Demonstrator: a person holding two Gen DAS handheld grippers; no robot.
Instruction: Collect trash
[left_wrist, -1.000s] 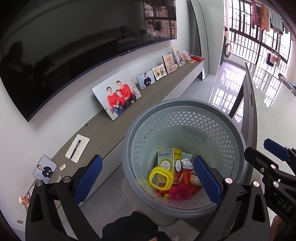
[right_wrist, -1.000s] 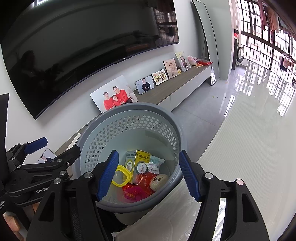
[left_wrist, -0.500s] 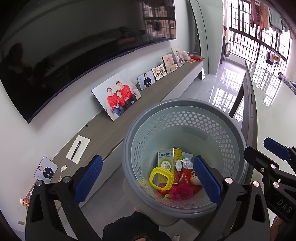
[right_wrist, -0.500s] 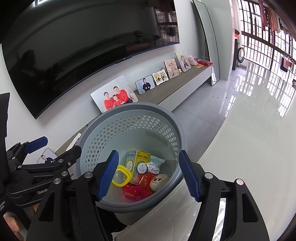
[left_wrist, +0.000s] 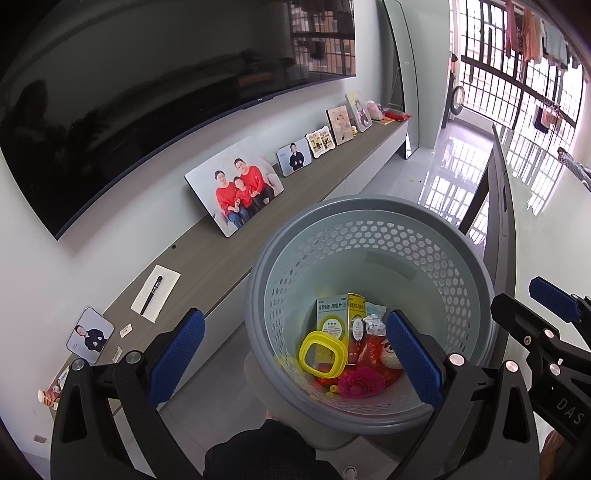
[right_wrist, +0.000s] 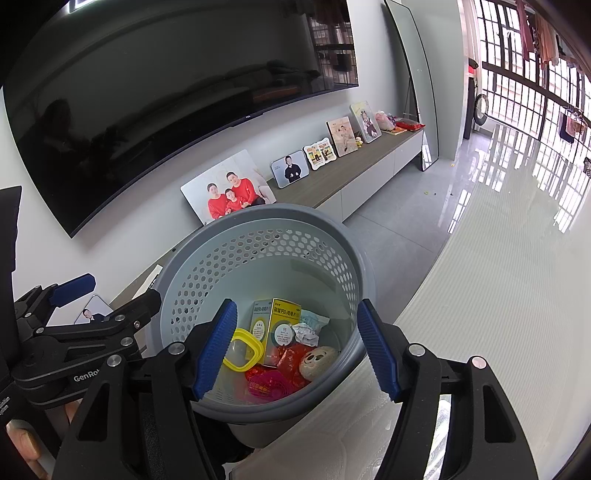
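Trash (right_wrist: 284, 347) lies heaped at the bottom of the grey perforated basket (left_wrist: 436, 236): a yellow medicine box, a yellow ring, red wrappers. Both tongs, left (left_wrist: 295, 360) and right (right_wrist: 297, 350), hover above its mouth, spread apart and empty, apparently because their loads are dropped.

Daylight enters from my two o'clock through the window grille (right_wrist: 524, 85), glaring off the floor (right_wrist: 491, 192); edges bow, corners perhaps vignetted.
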